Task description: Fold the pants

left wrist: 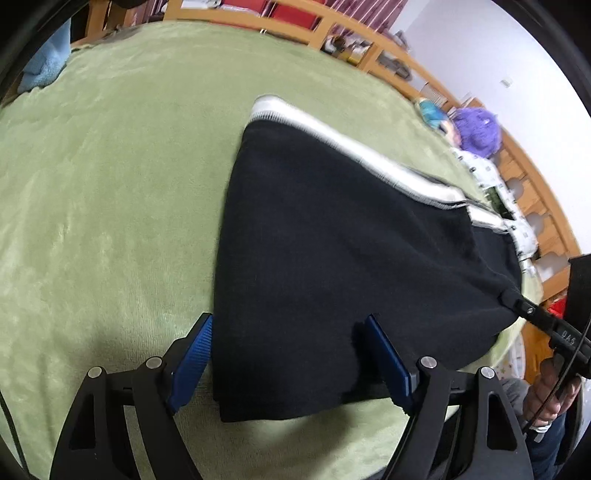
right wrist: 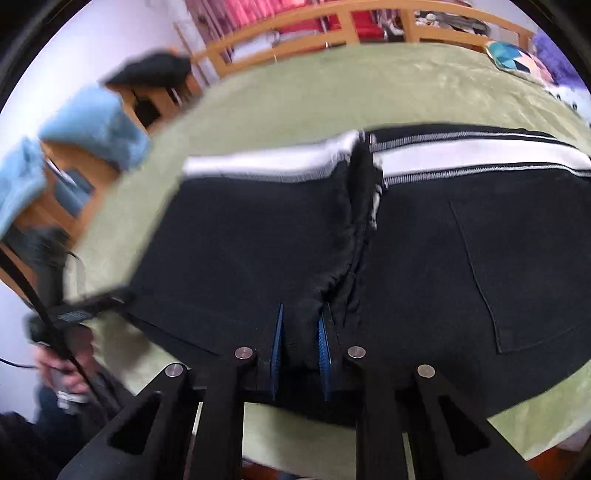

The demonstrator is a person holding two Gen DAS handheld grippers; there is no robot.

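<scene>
Black pants (left wrist: 332, 258) with a white side stripe lie folded on a green blanket (left wrist: 110, 184). My left gripper (left wrist: 291, 354) is open, its blue fingers spread to either side of the pants' near left corner. My right gripper (right wrist: 301, 347) is shut on a bunched ridge of the black pants (right wrist: 424, 240) at their near edge; it also shows at the right of the left wrist view (left wrist: 517, 306), pinching the fabric's edge. The white stripe (right wrist: 461, 158) runs along the far side. A back pocket seam shows at right.
A wooden bed rail (left wrist: 332, 33) curves round the far side. A blue towel (right wrist: 96, 122) hangs at left. A purple-haired doll (left wrist: 476, 129) and a patterned cushion (right wrist: 517, 59) lie at the blanket's far right edge.
</scene>
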